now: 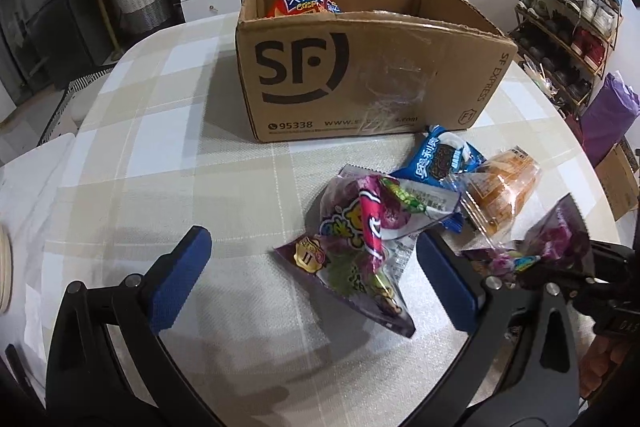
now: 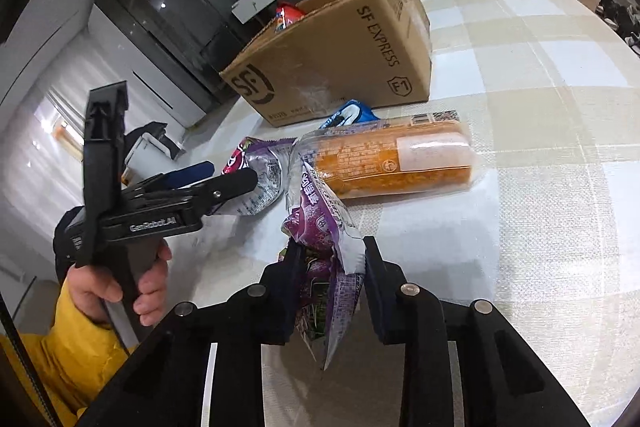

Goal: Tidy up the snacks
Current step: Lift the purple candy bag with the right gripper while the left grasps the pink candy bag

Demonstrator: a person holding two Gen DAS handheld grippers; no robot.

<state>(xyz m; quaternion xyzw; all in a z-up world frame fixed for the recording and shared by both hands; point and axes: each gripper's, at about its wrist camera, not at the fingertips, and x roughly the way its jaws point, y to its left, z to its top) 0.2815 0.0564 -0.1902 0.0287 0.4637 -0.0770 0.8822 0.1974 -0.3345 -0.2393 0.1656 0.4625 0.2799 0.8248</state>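
While our right tongs (image 2: 330, 267) clench one purple packet (image 2: 320, 223), left tongs (image 1: 308, 279) gape around another (image 1: 360, 247); next, carry to box (image 1: 360, 67), twelve o'clock.

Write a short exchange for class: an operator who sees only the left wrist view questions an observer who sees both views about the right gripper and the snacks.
Operator: My left gripper is open around a purple packet. I only glimpse the right gripper at my frame's edge. Is it holding anything?
Observer: Yes. The right gripper is shut on a second purple packet, pinched between its fingers.
Operator: The orange snack looks short and crumpled from here. What is its shape?
Observer: It is a long orange roll in clear wrap, lying on its side on the table in front of the cardboard box.
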